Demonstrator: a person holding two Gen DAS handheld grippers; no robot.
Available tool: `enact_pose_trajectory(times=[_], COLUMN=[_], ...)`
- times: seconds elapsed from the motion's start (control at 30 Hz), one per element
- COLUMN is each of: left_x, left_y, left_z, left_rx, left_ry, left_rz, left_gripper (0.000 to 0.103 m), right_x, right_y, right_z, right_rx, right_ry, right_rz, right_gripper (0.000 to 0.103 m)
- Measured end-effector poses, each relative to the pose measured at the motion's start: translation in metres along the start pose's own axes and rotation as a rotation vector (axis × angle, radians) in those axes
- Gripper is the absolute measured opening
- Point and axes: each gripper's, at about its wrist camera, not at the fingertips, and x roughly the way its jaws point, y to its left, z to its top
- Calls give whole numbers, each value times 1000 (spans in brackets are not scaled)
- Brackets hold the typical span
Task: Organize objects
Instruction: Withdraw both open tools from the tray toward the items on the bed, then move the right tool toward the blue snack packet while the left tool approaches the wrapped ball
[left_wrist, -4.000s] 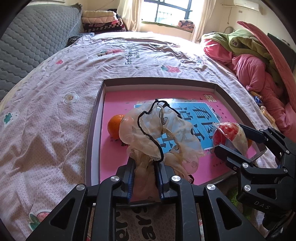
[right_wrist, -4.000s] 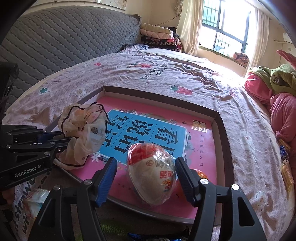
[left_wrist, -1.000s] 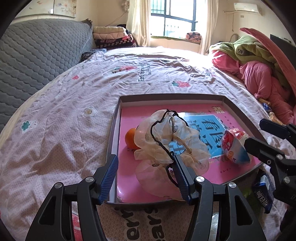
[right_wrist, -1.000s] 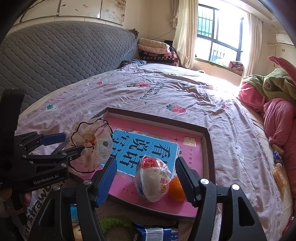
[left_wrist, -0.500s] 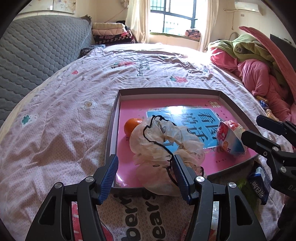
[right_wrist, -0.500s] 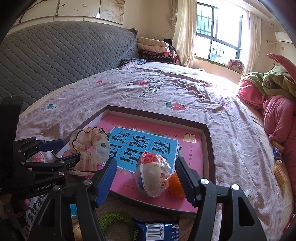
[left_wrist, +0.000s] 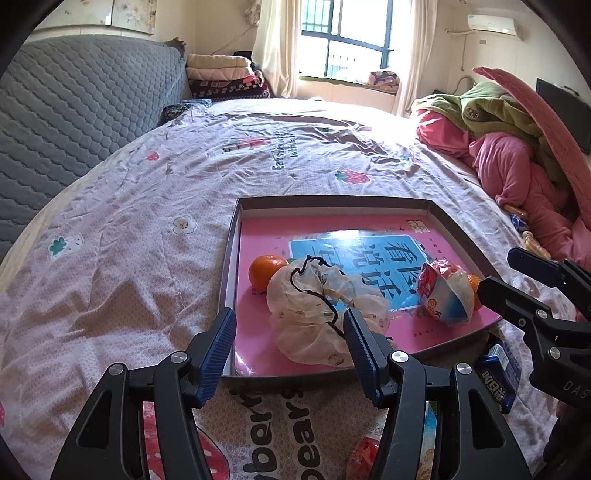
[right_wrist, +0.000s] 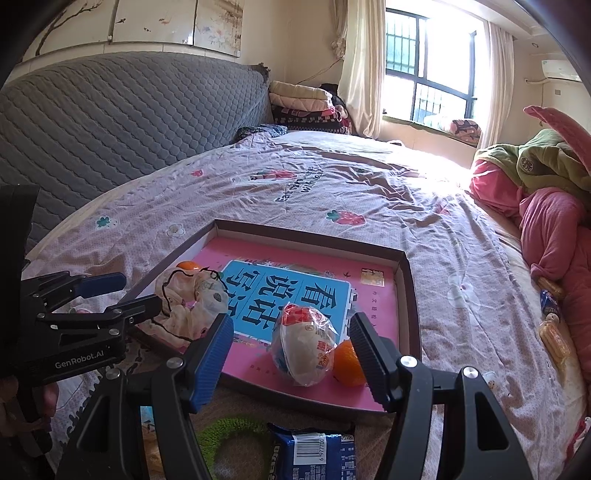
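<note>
A shallow pink box tray (left_wrist: 258, 236) (right_wrist: 404, 280) lies on the bed. In it lie a cream scrunchie with a black cord (left_wrist: 317, 314) (right_wrist: 188, 295), a wrapped egg-shaped snack (left_wrist: 445, 293) (right_wrist: 304, 341) and two oranges (left_wrist: 266, 271) (right_wrist: 349, 363). My left gripper (left_wrist: 290, 347) (right_wrist: 122, 293) is open and empty, just short of the tray's near edge, in front of the scrunchie. My right gripper (right_wrist: 291, 352) (left_wrist: 506, 273) is open and empty, its fingers either side of the snack but nearer the camera.
A blue snack packet (right_wrist: 314, 456) (left_wrist: 498, 376) and a green ring (right_wrist: 229, 434) lie on the bed in front of the tray. More packets (left_wrist: 399, 446) lie below my left gripper. A grey headboard (right_wrist: 110, 122) stands left; pink and green bedding (left_wrist: 517, 147) is piled right.
The left gripper has let go of the scrunchie, which now lies in the tray, and both grippers have drawn back from the tray. The snack rests in the tray beside an orange.
</note>
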Motion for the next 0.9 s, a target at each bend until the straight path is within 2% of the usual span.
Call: enact_pose_trajectory(times=[0.17,0.3,0.73,0.9], left_x=[-11,-21,-63,-70], left_y=[-2,-4,-7,-7], left_z=[2,4,12,10], left_rx=[-8,-14,-36,-37], left_ry=[-13,-30,-101,-99], left_rz=[-10,-15,-28,-26], left_gripper=[62,63,67,67], right_x=[-8,-15,-36,-44], right_y=[-1,-2,-10,-12], right_z=[0,0,1,0], right_rx=[10,13,41,46], right_ry=[-9,-23,-63,-74], right_rz=[9,10,27,26], right_gripper=[65,73,75,76])
